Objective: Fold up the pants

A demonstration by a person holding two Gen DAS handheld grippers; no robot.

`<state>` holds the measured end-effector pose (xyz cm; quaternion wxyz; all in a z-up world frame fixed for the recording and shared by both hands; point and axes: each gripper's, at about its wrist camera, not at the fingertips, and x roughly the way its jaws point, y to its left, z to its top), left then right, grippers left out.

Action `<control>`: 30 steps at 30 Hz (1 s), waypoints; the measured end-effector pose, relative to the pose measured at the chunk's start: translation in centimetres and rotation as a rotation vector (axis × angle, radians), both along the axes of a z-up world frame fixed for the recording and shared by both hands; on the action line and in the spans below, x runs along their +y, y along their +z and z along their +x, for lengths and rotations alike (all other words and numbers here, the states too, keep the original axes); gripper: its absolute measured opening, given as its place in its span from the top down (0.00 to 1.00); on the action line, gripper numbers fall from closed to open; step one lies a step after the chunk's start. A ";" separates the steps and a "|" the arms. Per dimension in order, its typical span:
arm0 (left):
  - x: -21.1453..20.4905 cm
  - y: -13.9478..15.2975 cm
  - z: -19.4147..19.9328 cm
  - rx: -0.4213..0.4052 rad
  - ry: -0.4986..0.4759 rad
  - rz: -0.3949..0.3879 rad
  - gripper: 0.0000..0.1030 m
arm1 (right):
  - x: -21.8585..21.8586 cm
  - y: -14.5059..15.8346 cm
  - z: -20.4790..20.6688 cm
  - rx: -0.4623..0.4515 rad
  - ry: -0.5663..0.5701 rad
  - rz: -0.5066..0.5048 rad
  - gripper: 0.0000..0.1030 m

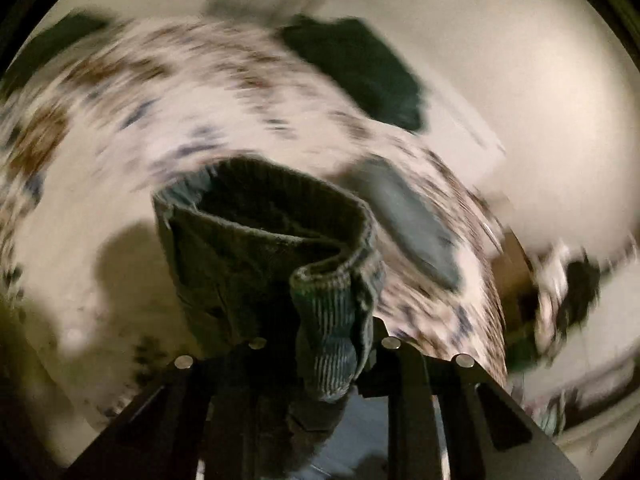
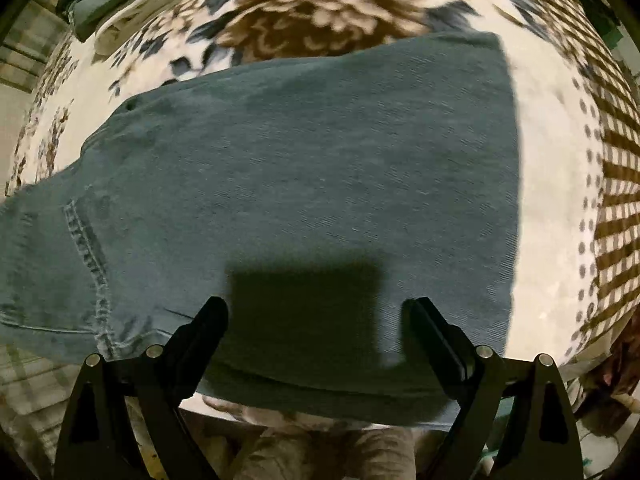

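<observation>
A cream bed cover printed with brown flowers, blue-grey leaves and a dotted, brown-checked border (image 2: 560,168) spreads under everything, its plush surface soft and matte; in the left wrist view it streaks into blur (image 1: 200,92). On it lie the grey-blue denim pants (image 2: 300,168), a broad, flat, roughly rectangular slab of twill with a fine diagonal weave, a straight cut edge at the right and a double-stitched seam, puckered and pale, running down the left part. A square dark shadow sits on the cloth between the right gripper's arms. The right gripper (image 2: 316,312), black and angular with round metal pins, hovers close over the denim with its jaws spread wide and nothing between them. In the left wrist view the left gripper (image 1: 320,344) has its jaws pinching a bunched fold of the pants (image 1: 272,240), whose ribbed, corded edge curls into an open loop above the fingers. A dark green cloth (image 1: 360,72) lies blurred beyond.
</observation>
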<state>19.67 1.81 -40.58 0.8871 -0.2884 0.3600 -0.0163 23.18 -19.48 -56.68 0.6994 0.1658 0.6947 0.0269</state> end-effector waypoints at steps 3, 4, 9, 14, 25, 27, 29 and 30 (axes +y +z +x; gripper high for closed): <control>-6.7 1.7 -0.7 -0.027 -0.142 0.057 0.83 | -2.8 0.2 -1.0 -0.004 -0.028 0.008 0.08; -8.6 1.7 -0.9 -0.026 -0.183 0.067 0.83 | -3.9 0.5 -1.3 -0.007 -0.043 0.010 0.08; -19.5 -0.5 -2.6 0.015 -0.404 0.136 0.83 | -9.9 1.0 -2.6 -0.010 -0.108 -0.007 0.08; -29.0 -6.0 -3.8 0.125 -0.624 0.223 0.83 | -16.6 0.0 -4.2 0.014 -0.179 -0.036 0.08; -32.7 -6.2 -6.4 0.388 -0.807 0.205 0.20 | -26.9 -0.4 -6.4 -0.014 -0.360 0.191 0.08; -31.5 -3.7 -6.8 0.371 -0.809 0.175 0.20 | -27.6 0.4 -6.2 -0.065 -0.359 0.262 0.08; -29.3 -2.2 -6.6 0.358 -0.771 0.153 0.20 | -27.3 1.2 -5.5 -0.116 -0.333 0.340 0.08; -28.0 -1.8 -6.1 0.357 -0.739 0.154 0.20 | -26.7 1.4 -4.8 -0.125 -0.315 0.360 0.08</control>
